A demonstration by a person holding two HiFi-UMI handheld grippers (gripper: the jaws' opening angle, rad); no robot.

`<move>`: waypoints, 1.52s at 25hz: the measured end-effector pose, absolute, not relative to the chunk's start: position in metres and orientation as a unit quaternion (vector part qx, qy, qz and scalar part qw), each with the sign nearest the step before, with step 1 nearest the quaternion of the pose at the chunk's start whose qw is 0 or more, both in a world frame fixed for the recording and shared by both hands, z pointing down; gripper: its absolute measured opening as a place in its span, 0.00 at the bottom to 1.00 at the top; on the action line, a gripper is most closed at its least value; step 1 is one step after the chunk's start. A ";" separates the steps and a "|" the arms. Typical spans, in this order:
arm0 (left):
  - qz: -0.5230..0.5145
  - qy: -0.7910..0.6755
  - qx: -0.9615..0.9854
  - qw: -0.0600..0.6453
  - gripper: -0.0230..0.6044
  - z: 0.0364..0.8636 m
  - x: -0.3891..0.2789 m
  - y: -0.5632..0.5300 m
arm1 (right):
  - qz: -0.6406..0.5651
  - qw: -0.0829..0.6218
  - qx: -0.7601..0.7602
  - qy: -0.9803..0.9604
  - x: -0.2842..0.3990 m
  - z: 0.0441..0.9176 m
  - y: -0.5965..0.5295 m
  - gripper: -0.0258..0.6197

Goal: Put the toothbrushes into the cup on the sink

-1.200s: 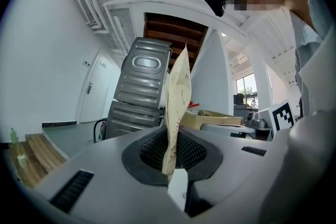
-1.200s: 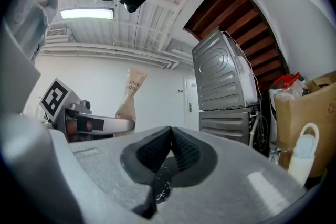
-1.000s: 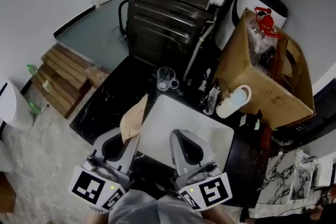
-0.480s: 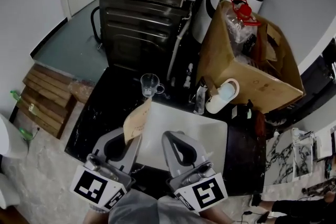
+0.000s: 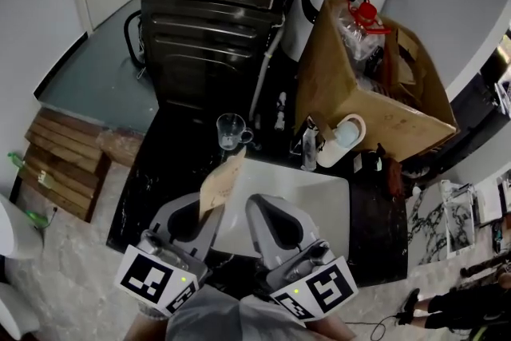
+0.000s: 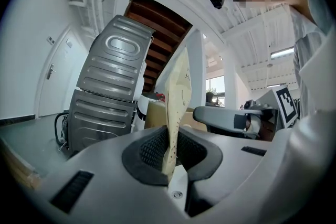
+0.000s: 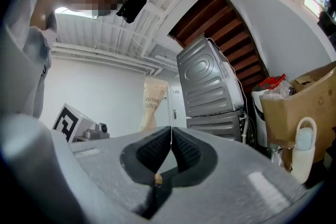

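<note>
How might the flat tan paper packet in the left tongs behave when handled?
Pinched low by the left tongs, the flat tan paper packet juts out straight: probably light, fairly stiff. Being thin, it may crease.

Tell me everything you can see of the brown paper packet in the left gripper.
The paper packet is a flat, tan sleeve, kraft paper by the look, with dark print that seems to read toothbrush. Its lower end is pinched between the fingers of the left gripper, and it stands up, leaning slightly, above the near left edge of the sink. Nothing else touches it.
</note>
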State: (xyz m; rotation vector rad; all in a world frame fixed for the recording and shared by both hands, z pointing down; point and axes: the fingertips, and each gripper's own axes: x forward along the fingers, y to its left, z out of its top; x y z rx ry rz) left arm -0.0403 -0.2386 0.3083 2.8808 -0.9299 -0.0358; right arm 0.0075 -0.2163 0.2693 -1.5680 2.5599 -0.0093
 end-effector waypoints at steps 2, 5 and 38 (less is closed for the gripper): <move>-0.010 -0.299 0.952 0.061 0.09 0.312 -0.043 -0.240 | 0.003 0.075 -0.517 0.853 -0.001 0.264 -0.216 0.04; -0.009 -0.288 0.956 0.065 0.09 0.316 -0.045 -0.242 | 0.012 0.070 -0.506 0.860 -0.015 0.259 -0.216 0.15; 0.017 -0.257 0.965 0.053 0.15 0.334 -0.037 -0.245 | -0.007 0.049 -0.503 0.863 -0.021 0.260 -0.232 0.07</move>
